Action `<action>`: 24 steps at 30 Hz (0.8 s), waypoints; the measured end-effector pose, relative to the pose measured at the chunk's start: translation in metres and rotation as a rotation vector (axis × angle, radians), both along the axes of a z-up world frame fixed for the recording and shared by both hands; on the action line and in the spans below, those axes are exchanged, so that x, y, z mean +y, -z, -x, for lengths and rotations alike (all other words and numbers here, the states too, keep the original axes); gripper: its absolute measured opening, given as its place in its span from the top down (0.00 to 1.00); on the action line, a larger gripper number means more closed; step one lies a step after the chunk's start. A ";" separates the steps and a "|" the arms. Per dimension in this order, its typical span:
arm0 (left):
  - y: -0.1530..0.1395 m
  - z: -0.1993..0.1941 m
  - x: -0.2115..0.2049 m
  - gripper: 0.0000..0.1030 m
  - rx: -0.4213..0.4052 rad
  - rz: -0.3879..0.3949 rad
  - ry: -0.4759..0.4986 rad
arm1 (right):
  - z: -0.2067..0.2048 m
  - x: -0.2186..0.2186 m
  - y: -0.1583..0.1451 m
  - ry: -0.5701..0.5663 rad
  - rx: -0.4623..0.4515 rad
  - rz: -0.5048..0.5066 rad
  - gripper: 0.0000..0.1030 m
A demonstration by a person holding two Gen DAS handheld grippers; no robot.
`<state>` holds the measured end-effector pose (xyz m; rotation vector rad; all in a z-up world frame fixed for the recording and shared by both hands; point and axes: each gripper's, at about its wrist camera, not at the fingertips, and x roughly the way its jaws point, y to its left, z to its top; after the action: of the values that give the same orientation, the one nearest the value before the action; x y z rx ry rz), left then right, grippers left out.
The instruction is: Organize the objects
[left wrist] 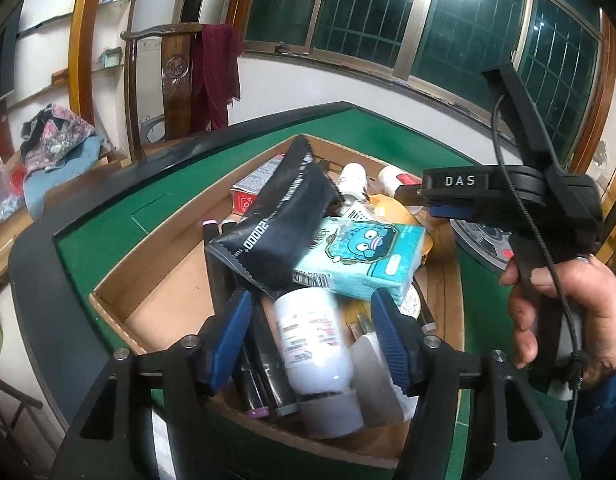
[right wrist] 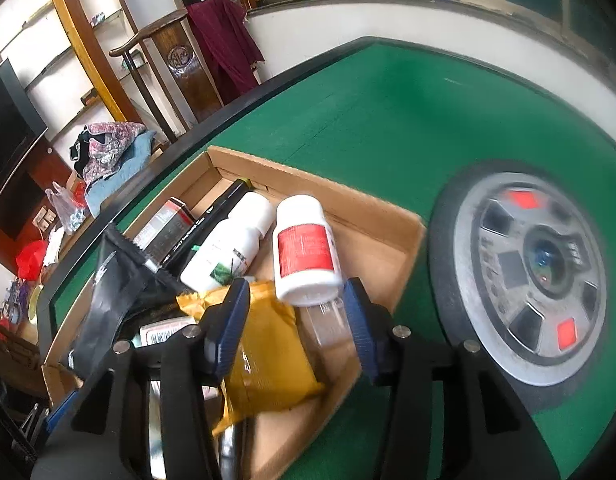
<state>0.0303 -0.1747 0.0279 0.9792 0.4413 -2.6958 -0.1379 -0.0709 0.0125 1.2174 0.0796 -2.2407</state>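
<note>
Cardboard box (left wrist: 119, 312) crammed with mixed clutter

A square table with a green felt top (right wrist: 368, 120) and a raised black padded rim (left wrist: 39, 248) carries everything here. Directly on the felt lies a shallow brown cardboard box (right wrist: 372, 216), open at the top and heaped with bottles, pens and packets, set near the table's left edge with one corner pointing toward the middle. Just beside the box, in the centre of the table, sits a round grey metal disc (right wrist: 528, 280) ringed in black, with red and dark square buttons around a small dome.
</note>
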 end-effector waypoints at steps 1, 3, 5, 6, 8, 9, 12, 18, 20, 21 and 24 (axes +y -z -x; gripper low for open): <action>-0.001 0.000 0.002 0.45 0.000 0.002 0.004 | -0.002 0.003 -0.002 0.001 -0.001 0.006 0.52; -0.002 -0.001 0.005 0.43 0.001 0.008 0.005 | -0.005 0.004 -0.003 -0.001 0.000 0.006 0.52; -0.003 -0.003 0.010 0.42 0.004 0.015 0.008 | -0.010 0.007 -0.005 -0.008 0.003 0.005 0.52; -0.005 -0.004 0.012 0.42 0.005 0.020 0.006 | -0.013 0.008 -0.006 -0.011 0.007 0.005 0.52; -0.007 -0.007 0.017 0.42 0.011 0.032 0.005 | -0.020 0.010 -0.009 -0.014 0.017 0.005 0.52; -0.008 -0.009 0.019 0.42 0.016 0.040 0.002 | -0.022 0.012 -0.011 -0.015 0.021 0.005 0.52; -0.013 -0.015 0.024 0.42 0.037 0.067 -0.013 | -0.034 0.020 -0.014 -0.014 0.028 0.016 0.50; -0.020 -0.028 0.044 0.36 0.079 0.158 -0.065 | -0.069 0.056 -0.018 0.035 0.074 0.076 0.43; -0.023 -0.031 0.051 0.33 0.074 0.230 -0.121 | -0.086 0.068 -0.018 0.045 0.108 0.085 0.40; -0.024 -0.032 0.055 0.33 0.068 0.276 -0.155 | -0.094 0.075 -0.017 0.053 0.133 0.079 0.37; -0.030 -0.038 0.066 0.27 0.080 0.361 -0.219 | -0.119 0.088 -0.021 0.054 0.209 0.084 0.30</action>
<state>0.0684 -0.1085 0.0581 0.6817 0.0635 -2.5010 -0.0189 0.0170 0.0334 0.9492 0.0331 -2.3873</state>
